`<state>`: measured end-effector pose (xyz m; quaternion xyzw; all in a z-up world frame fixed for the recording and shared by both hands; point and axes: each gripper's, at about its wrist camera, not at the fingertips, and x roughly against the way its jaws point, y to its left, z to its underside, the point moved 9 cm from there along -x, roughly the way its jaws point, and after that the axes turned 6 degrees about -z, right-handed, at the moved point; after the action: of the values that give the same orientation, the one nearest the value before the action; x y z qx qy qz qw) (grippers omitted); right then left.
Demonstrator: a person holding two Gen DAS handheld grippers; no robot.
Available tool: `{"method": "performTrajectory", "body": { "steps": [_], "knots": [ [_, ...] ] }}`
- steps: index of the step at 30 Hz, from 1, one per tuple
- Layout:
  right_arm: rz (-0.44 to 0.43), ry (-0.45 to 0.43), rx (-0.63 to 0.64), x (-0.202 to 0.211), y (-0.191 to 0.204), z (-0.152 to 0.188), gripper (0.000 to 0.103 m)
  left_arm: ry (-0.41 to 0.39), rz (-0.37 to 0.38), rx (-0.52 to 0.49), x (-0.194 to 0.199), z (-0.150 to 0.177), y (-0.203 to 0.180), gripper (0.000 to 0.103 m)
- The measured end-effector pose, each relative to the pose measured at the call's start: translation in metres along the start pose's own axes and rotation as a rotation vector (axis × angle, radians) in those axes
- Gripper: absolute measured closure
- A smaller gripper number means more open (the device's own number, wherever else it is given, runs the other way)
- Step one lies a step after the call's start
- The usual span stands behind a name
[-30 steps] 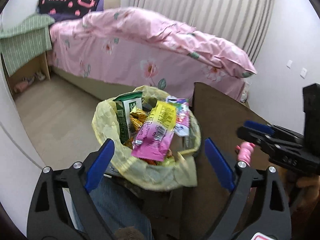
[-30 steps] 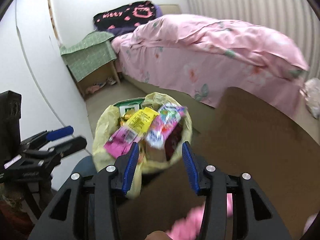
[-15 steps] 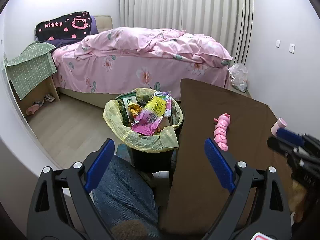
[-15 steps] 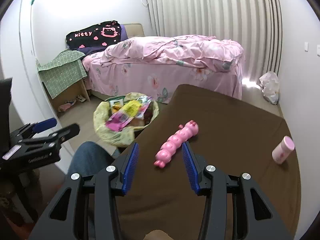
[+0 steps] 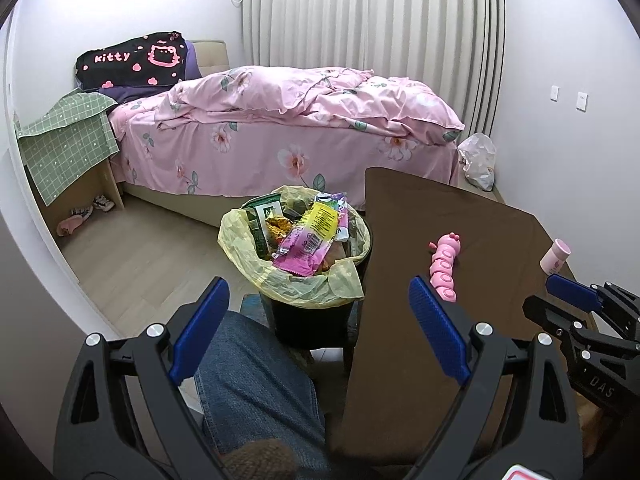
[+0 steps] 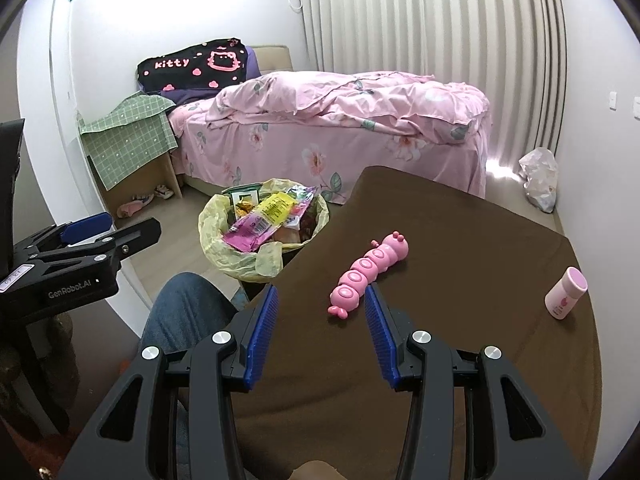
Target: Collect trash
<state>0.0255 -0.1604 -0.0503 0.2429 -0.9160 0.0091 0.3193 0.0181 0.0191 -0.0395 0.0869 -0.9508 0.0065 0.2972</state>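
From the left wrist, you had drawn well back from the trash bin (image 5: 296,256), which a second earlier filled the space between the left gripper (image 5: 316,320)'s fingers; its jaws stood spread wide and held nothing. The bin sat on the floor at the table (image 5: 472,232)'s left edge, heaped with wrappers (image 5: 308,236) to the rim of its yellow liner, your knee (image 5: 256,392) near below it. That suggested the last drop was done and the collecting nearly over. From the right wrist, your right gripper (image 6: 320,328), a second ago over the bin, was back above the table's near side, jaws spread partway and empty. A pink caterpillar toy (image 6: 370,272) lay just ahead of the tips, a pink bottle (image 6: 566,294) stood upright near the right edge; whether either counted as trash could not be told. The tabletop elsewhere lay bare, leaving open room to sweep, while the left edge beside the bin was the tight spot.
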Motion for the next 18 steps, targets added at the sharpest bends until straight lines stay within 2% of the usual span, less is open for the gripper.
{"method": "performTrajectory", "body": {
  "steps": [18],
  "knots": [
    [-0.014, 0.005, -0.015, -0.0025, -0.0019, 0.0006, 0.060, 0.017, 0.007, -0.029, -0.0061, 0.0045, -0.0039, 0.016]
  ]
}}
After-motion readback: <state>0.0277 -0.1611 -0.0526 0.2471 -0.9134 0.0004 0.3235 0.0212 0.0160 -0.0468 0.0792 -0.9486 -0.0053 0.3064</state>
